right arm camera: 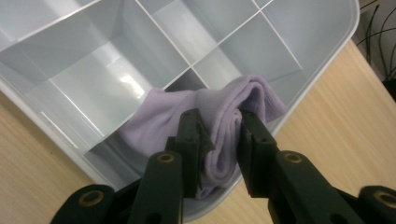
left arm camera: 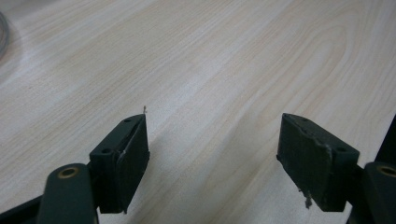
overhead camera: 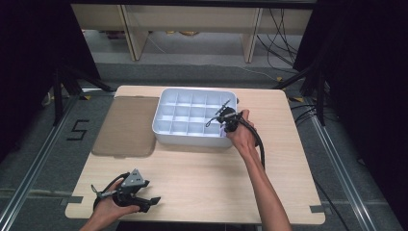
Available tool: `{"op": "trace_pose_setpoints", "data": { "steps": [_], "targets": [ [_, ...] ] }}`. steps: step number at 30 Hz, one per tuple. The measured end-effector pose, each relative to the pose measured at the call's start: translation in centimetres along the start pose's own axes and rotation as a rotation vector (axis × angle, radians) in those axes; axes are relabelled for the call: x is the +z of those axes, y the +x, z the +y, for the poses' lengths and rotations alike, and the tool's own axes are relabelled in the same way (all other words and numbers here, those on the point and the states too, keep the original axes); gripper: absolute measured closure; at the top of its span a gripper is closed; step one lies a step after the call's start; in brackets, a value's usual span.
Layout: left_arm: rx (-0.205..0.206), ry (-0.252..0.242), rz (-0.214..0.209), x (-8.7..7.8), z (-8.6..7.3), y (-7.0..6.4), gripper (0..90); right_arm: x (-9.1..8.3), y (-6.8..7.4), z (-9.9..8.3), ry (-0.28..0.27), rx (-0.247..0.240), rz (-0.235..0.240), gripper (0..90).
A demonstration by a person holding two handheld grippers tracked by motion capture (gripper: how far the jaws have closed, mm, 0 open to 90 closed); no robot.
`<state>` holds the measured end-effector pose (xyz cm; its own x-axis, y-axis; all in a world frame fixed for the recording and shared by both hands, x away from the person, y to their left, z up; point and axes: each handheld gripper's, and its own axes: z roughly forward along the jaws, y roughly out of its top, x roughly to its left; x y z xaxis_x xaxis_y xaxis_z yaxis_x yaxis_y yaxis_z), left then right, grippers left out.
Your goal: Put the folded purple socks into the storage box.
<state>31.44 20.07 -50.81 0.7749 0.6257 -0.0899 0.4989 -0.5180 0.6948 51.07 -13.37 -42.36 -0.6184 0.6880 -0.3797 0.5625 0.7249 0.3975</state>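
Observation:
A white divided tray stands at the back middle of the wooden table. My right gripper hangs over its near right corner, shut on a folded lilac cloth that lies partly inside a corner compartment of the tray. In the right gripper view the right gripper pinches a fold of the cloth between its jaws. My left gripper rests low at the table's front left, open. In the left gripper view the left gripper has bare wood between its jaws.
A flat brown-grey lid or mat lies to the left of the tray. The table's front edge runs just below the left gripper. Cables and furniture legs are on the floor behind the table.

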Motion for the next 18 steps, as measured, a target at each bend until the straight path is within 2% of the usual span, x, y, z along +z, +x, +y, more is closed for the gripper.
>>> {"op": "trace_pose_setpoints", "data": {
  "steps": [2, 3, 6, 8, 9, 10, 11, 12, 13, 14, 15, 17, 18],
  "targets": [
    [-0.003, -0.002, 0.001, 0.0, 0.0, 0.0, 24.3, 0.2, 0.1, -0.2, -0.003, 0.03, 0.017, 72.3],
    [-0.003, -0.002, 0.001, 0.0, 0.0, 0.0, 24.3, 0.4, 0.2, -0.3, 0.0, 0.034, 0.034, 72.2],
    [-0.016, -0.011, 0.0, 0.0, 0.0, -0.1, 24.3, 0.8, 0.4, -0.5, -0.002, 0.039, 0.046, 70.6],
    [-0.004, -0.001, 0.0, 0.0, 0.0, 0.0, 24.3, 1.0, 0.3, -0.6, -0.019, 0.05, 0.049, 66.4],
    [-0.005, -0.002, -0.001, 0.0, 0.0, 0.0, 24.3, 0.9, 0.1, -0.6, -0.034, 0.069, 0.058, 65.2],
    [-0.005, -0.001, 0.0, 0.0, 0.0, 0.0, 24.3, 0.7, 0.0, -0.7, -0.044, 0.102, 0.09, 64.3],
    [-0.005, -0.002, 0.001, 0.0, 0.0, 0.0, 24.3, 0.3, -0.1, -0.7, -0.059, 0.119, 0.093, 62.5],
    [-0.005, -0.002, 0.0, 0.0, 0.0, 0.0, 24.3, -0.5, -0.5, -0.6, -0.088, 0.142, 0.119, 63.6],
    [-0.004, -0.001, 0.0, 0.0, 0.0, 0.0, 24.3, -0.5, -0.5, -0.6, -0.088, 0.142, 0.119, 63.6],
    [-0.016, -0.011, -0.002, 0.1, 0.0, -0.1, 24.3, -0.9, -0.7, -0.6, -0.105, 0.149, 0.126, 67.8],
    [-0.007, -0.005, -0.001, 0.1, 0.0, -0.1, 24.0, -1.4, -1.0, -0.5, -0.123, 0.146, 0.137, 76.4],
    [-0.015, -0.015, -0.002, 0.1, 0.0, -0.2, 24.0, -1.4, -1.1, -0.5, -0.122, 0.146, 0.143, 79.2],
    [-0.02, -0.003, 0.005, 0.2, 0.0, -0.1, 24.0, -1.2, -1.3, -0.5, -0.121, 0.133, 0.132, 81.9]
  ]
}}
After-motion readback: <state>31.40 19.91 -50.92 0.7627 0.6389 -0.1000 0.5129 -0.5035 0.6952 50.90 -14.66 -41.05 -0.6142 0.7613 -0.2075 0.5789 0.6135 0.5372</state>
